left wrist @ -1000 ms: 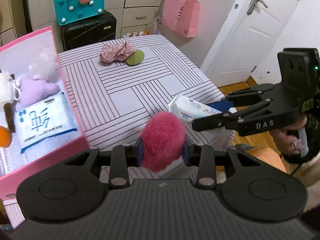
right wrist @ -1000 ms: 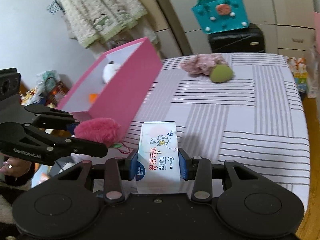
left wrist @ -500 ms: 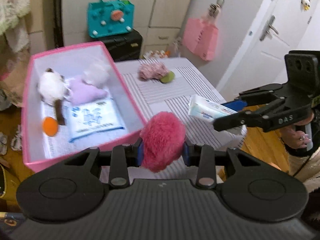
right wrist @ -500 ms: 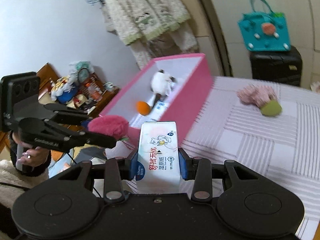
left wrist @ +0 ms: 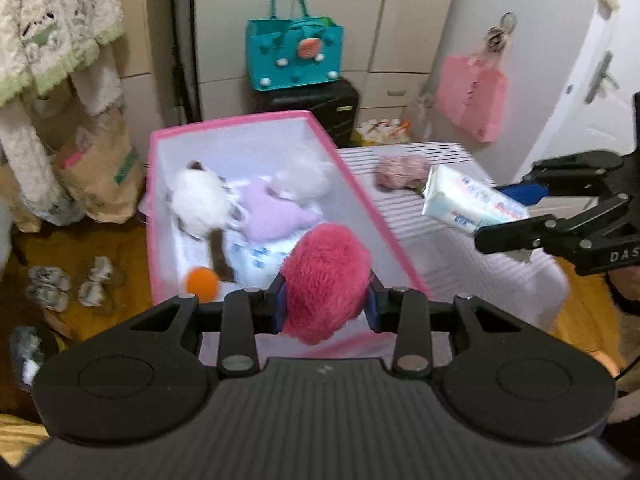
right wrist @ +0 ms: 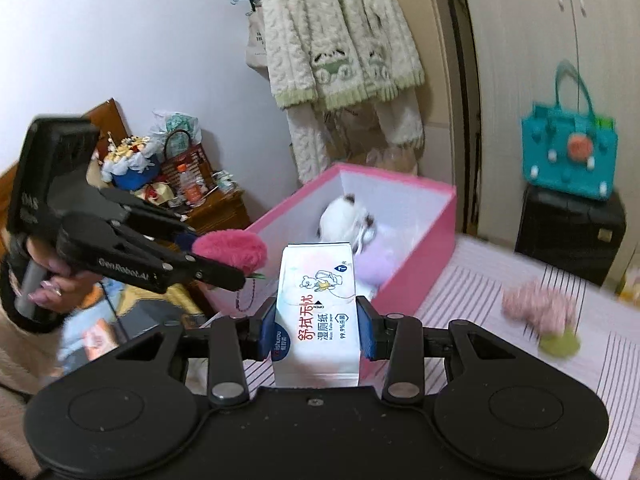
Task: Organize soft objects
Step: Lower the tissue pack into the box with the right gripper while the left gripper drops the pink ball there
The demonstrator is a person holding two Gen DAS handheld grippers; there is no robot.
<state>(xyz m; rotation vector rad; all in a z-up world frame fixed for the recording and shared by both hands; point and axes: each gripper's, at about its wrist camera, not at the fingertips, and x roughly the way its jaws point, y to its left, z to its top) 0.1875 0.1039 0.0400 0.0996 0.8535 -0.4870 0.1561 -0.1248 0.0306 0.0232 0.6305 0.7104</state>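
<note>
**Two handheld grippers, each carrying a soft item beside a pink storage box**

A shaggy, deep-pink fur pompom (left wrist: 326,280), rounded and fluffy, is pinched between the blue-padded fingers of the left gripper (left wrist: 325,306). It is held above the near end of a rectangular pink fabric storage box (left wrist: 362,194) with pale inner walls.

A flat, glossy plastic pack of wet wipes (right wrist: 318,312), white with red Chinese lettering and a small cartoon bear, is clamped upright between the fingers of the right gripper (right wrist: 318,330). In the left wrist view the pack is seen from the side, held above a table covered in a white cloth with grey stripes (left wrist: 448,240), just beside the box.

Inside the box lie a white plush toy with dark patches (left wrist: 200,200), a smooth lilac cushion-like toy (left wrist: 266,214), a fuzzy white item that is blurred, a small orange ball (left wrist: 203,283) and another blue-printed pack of wipes (left wrist: 260,258), partly hidden by the pompom.

On the far part of the table, a crumpled pink floral fabric piece (right wrist: 536,306) touches a flat olive-green round pad (right wrist: 559,345); both are blurred. A teal felt handbag (right wrist: 568,156) stands on a black suitcase (right wrist: 570,228). A knitted cream cardigan with green trim (right wrist: 340,40) hangs on the wall. Part of a person's hand (right wrist: 44,284) grips the left gripper's handle; the rest is cut off.
</note>
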